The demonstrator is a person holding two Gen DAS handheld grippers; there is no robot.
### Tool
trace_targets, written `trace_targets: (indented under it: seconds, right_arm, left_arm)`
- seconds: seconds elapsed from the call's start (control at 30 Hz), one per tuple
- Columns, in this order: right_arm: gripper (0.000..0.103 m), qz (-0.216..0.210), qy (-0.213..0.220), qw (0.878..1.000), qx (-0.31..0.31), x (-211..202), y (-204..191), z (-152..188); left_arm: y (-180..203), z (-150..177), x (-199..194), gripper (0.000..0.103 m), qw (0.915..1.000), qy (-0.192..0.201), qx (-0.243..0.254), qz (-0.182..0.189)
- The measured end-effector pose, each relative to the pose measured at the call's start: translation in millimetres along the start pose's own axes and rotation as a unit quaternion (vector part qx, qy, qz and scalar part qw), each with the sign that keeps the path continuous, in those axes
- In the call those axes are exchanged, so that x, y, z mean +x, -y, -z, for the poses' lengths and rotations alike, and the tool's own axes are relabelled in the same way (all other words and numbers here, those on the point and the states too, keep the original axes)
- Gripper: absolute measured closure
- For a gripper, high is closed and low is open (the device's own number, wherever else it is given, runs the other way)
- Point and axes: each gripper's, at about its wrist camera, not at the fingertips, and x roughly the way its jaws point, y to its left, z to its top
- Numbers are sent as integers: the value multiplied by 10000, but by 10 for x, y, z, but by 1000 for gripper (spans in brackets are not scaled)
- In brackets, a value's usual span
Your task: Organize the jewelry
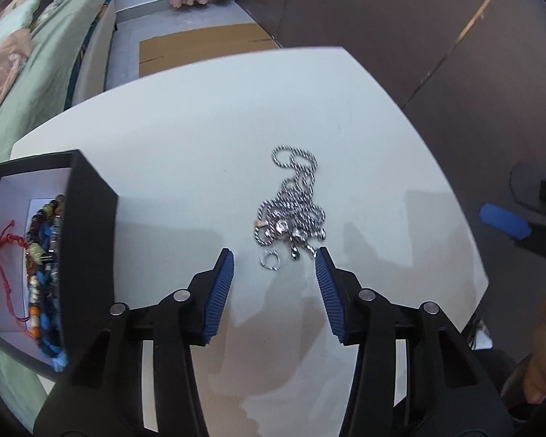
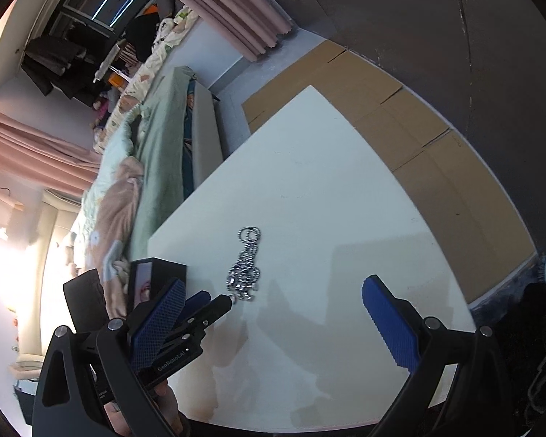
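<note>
The left gripper [image 1: 275, 255] stands wide open and empty, its blue pads flanking the near end of the silver chain [image 1: 291, 204] heaped on the white table [image 1: 200, 145], with a small ring [image 1: 270, 259] lying loose between the tips; the right gripper [image 2: 273, 302] also gapes with nothing in it, hanging well back from the pile; the black box [image 1: 91, 218], already holding beaded bracelets [image 1: 43, 255], sits at the table's left edge; to lift cleanly, I would lower until the pads graze the surface, centre on the dense knot rather than a stray loop, then close slowly so that the links bunch instead of slipping out.
</note>
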Motion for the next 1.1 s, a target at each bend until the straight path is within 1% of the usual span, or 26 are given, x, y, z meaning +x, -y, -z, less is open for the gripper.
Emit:
trace_targets:
  seconds: [0.07,0.13,0.2,0.23,0.3,0.33,0.4,0.5,0.6,0.73,0.93,1.1]
  right_arm:
    - [7,52,-6,10000,-19,12,-8,-4]
    - [7,75,-5,10000,-45,18,-3,-5]
    - [7,100,-15,9999,-76,34,-22,7]
    - [7,112,-28,9999,-91,47,-30,7]
    - [7,152,-51,9998,-123,74,-31,-2]
    - [7,173,-56,9997,-132,85,-36,-4]
    - [7,212,-64,9996,-151,111,-45,-3]
    - [7,255,-90,9994,-201,157,-87,5]
    - [7,346,-173,9989,-283,251,-146,28]
    - [7,503,-268,9974,-430,367,-201,47]
    - [8,615,-363,9953,-658,523,-310,75]
    - [14,669,-476,9935,-782,680,-424,108]
  left_arm:
    - [29,21,46,58,9999,-42,78,-74]
    - [56,26,39,62,9997,11,164,-206]
    - [67,15,43,69,9993,45,215,-316]
    - [77,20,39,71,9988,53,276,-401]
    - [91,20,44,80,9978,58,382,-544]
    - [94,25,36,82,9972,61,450,-593]
    - [78,10,37,89,9967,60,513,-620]
    - [50,-7,30,90,9970,31,551,-546]
    - [24,-15,14,90,9983,26,462,-363]
    - [-67,-56,-152,90,9991,217,296,-210]
    - [-283,-110,-372,90,9988,485,-41,-9]
    - [-461,-124,-576,90,9969,738,-264,107]
